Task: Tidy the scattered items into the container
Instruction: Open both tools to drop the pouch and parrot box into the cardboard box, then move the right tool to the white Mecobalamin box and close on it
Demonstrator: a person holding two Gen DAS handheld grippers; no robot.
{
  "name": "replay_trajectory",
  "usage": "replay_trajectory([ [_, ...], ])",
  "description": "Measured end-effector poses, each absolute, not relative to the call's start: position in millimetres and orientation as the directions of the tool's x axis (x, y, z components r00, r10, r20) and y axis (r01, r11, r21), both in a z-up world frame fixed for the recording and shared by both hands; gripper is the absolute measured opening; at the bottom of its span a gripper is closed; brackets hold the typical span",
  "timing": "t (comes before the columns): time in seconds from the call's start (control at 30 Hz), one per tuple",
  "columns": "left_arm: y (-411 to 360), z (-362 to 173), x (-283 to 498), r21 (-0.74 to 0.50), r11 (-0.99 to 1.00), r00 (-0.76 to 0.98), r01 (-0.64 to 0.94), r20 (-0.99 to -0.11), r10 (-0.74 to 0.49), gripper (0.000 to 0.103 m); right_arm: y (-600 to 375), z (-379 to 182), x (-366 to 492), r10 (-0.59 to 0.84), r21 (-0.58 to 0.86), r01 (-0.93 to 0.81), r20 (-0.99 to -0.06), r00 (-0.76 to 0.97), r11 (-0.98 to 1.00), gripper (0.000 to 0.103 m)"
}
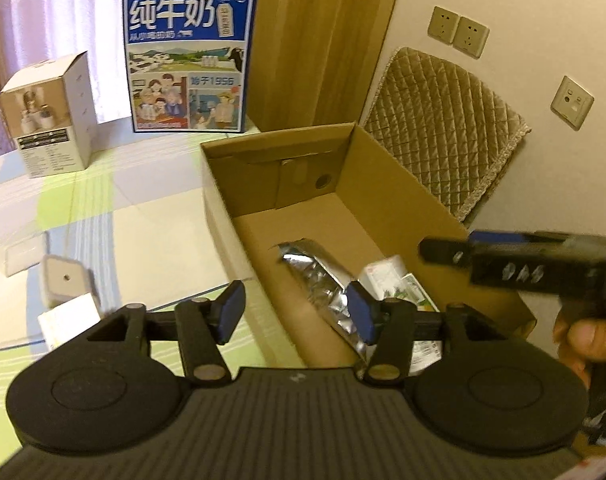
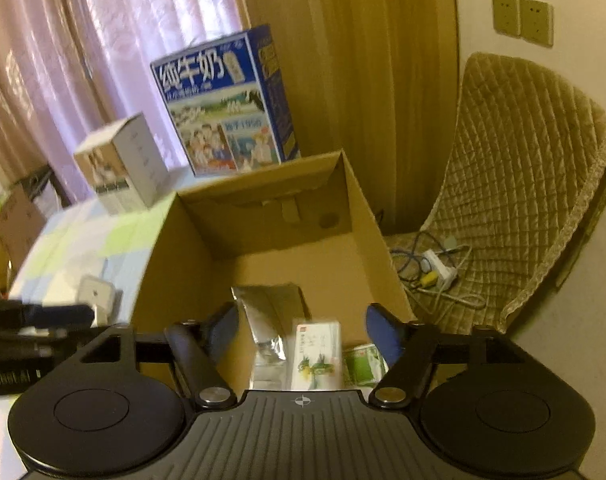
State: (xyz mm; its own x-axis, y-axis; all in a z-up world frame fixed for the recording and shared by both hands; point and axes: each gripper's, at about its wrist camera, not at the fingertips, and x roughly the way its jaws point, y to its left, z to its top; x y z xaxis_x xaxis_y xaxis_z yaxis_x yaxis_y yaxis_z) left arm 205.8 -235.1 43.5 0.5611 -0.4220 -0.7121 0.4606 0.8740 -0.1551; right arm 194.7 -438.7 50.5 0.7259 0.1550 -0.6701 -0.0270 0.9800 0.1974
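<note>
L gripper jaws apart, nothing btwn, over near-left wall of cardboard box. R gripper also apart, empty, above box. Inside on floor: foil pouch, white packet, green packet. Small white block on tablecloth left of box. Milk carton stands behind.

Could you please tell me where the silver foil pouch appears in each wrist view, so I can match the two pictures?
Left wrist view: the silver foil pouch lies on the floor of the cardboard box, lower centre, partly behind the left gripper's right finger.
Right wrist view: the pouch lies lower centre, inside the box, between the right gripper's fingers.
Shared landmark: the blue milk carton behind the box.
</note>
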Motion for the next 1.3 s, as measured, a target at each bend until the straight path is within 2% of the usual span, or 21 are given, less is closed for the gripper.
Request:
replay_trajectory([
  [0.3,-201,48,188,-0.151,0.891,0.589,0.428,-0.701,-0.402,0.061,-434,71,176,0.147,0.186,-0.030,-0.659,0.738,0.982,0.072],
  [0.63,-131,61,159,-0.102,0.934,0.647,0.344,-0.695,-0.314,0.085,-383,96,151,0.207,0.177,-0.122,-0.623,0.754,0.977,0.080],
  [0.93,-42,74,137,-0.043,0.980,0.700,0.197,-0.694,-0.171,0.100,-304,102,135,0.311,0.167,-0.265,-0.604,0.734,0.950,0.092],
  [1.1,1,72,130,-0.006,0.993,0.707,0.116,-0.702,-0.087,0.102,-267,94,129,0.352,0.168,-0.319,-0.609,0.710,0.933,0.094],
  [1.3,23,51,128,0.015,0.994,0.692,0.106,-0.719,-0.063,0.101,-230,72,127,0.387,0.183,-0.355,-0.626,0.677,0.917,0.094],
])
